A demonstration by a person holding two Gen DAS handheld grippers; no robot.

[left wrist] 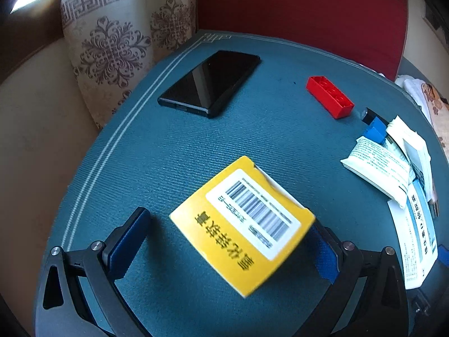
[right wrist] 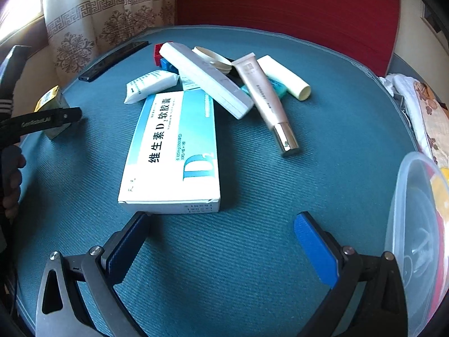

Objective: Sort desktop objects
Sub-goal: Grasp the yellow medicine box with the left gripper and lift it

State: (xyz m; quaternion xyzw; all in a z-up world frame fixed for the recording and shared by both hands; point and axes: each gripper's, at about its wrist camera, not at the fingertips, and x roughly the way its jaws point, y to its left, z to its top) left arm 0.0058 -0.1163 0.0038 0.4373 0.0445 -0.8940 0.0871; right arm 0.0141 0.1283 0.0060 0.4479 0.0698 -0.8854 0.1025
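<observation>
A yellow box with a barcode label sits tilted between the wide-open fingers of my left gripper; the left pad is apart from it and the right pad's contact is hidden. It also shows in the right wrist view. A black phone and a red brick lie farther back. My right gripper is open and empty, just in front of a white-blue vitamin D box. Behind it lie a long white box, a beige tube, a white packet and a cream tube.
All lies on a round teal mat. A clear plastic container stands at the right edge. A red chair back and patterned curtain lie behind. A blue brick sits by the pile.
</observation>
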